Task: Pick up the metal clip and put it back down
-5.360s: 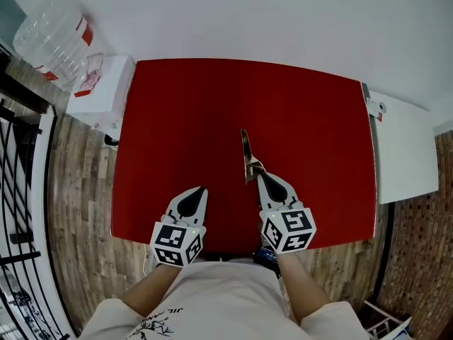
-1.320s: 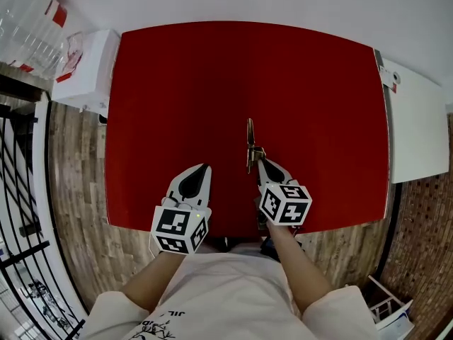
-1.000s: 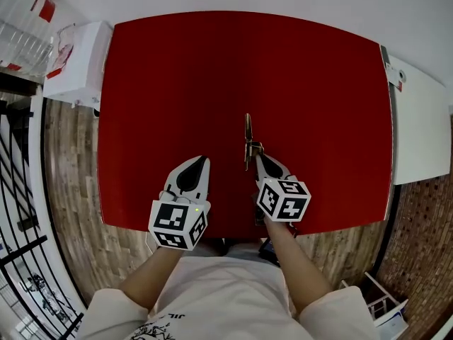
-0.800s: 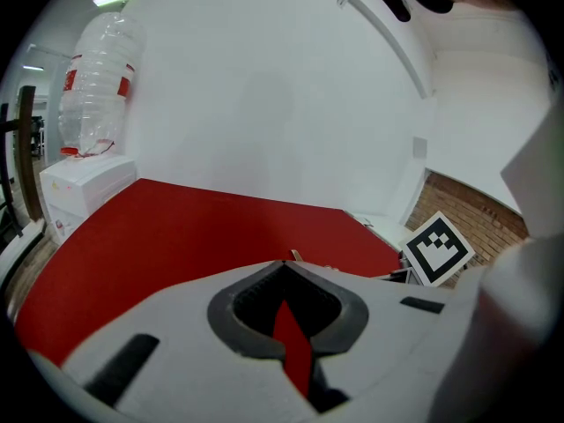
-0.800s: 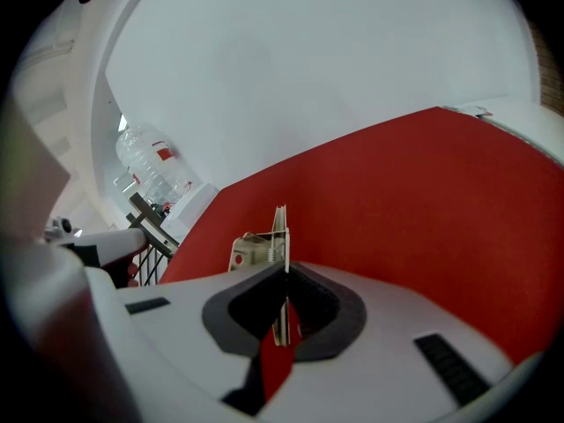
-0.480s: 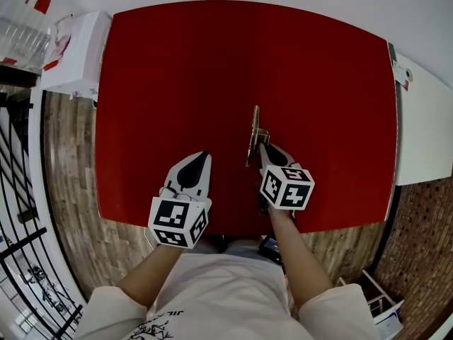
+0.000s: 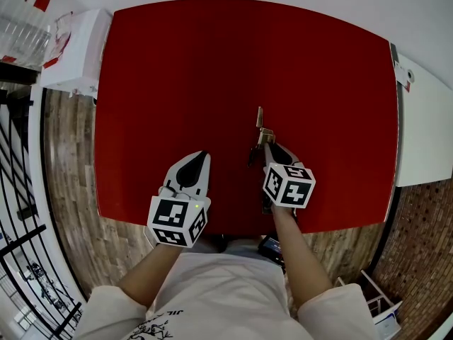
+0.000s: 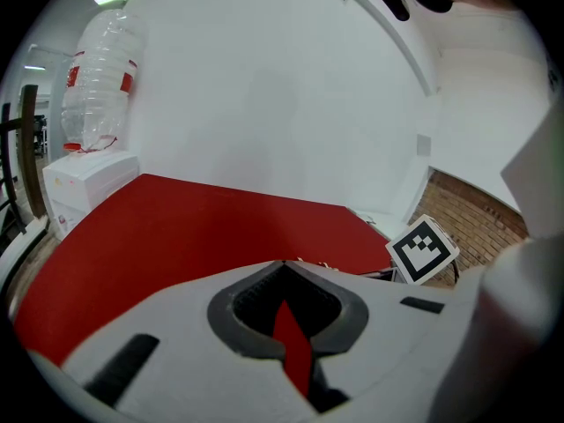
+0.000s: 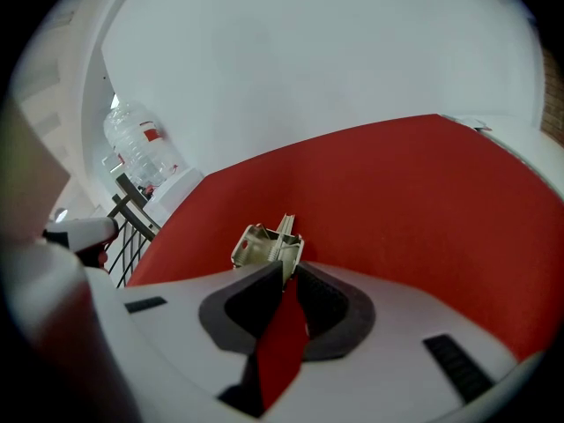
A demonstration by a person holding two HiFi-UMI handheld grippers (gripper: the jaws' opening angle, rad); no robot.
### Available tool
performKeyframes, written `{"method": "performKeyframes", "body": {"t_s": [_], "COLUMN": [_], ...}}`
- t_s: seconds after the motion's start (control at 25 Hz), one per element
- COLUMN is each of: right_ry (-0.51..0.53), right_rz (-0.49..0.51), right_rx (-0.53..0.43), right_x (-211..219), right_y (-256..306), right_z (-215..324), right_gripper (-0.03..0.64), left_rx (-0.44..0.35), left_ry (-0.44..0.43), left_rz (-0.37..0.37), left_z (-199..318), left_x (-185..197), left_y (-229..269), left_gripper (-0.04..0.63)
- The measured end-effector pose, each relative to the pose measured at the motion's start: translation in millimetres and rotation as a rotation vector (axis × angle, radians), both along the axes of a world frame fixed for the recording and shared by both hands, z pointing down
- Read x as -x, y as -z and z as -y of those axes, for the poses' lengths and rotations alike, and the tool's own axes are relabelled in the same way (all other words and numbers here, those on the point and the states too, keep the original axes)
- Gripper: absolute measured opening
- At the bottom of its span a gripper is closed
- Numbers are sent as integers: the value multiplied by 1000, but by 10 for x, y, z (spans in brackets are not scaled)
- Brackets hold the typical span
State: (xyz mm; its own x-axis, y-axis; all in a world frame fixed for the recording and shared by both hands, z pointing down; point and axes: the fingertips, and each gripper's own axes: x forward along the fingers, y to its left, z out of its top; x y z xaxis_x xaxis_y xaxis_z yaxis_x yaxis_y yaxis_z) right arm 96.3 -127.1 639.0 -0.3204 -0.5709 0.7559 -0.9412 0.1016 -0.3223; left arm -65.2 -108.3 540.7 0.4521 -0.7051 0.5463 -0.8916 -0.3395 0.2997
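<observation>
Red counter [image 7: 177, 76] fills the head view, and the metal clip [image 7: 260, 125] shows just right of its centre, pointing away from the person. The right gripper [image 7: 267, 147] is at the clip's near end. Its jaws have just been opening and now stand a narrow slit apart, with the clip's tail between the tips but the pads not clamping it. Whether the clip lies flat on the counter, I can't tell. The left gripper [image 7: 201, 157] hangs over the counter's near part, jaw tips together, nothing in them, apart from the clip.
</observation>
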Motion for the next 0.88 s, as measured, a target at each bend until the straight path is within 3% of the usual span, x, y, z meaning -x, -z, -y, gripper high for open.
{"method": "performKeyframes", "body": {"t_s": [0.52,0.88], "right_ry": [-5,20], "right_rz": [-97,-220], "right_rx": [7,9], "right_x": [-197,-311], "right_y": [-126,-220], "right_z": [-23,-14], "right_gripper": [60,74], "left_rx": [13,29], "left_ry": [-3,-8], "left_rz": [2,7], "left_z": [-24,-47], "left_x": [-37,-16], "left_y": [-70,-140], "left_gripper": [5,5]}}
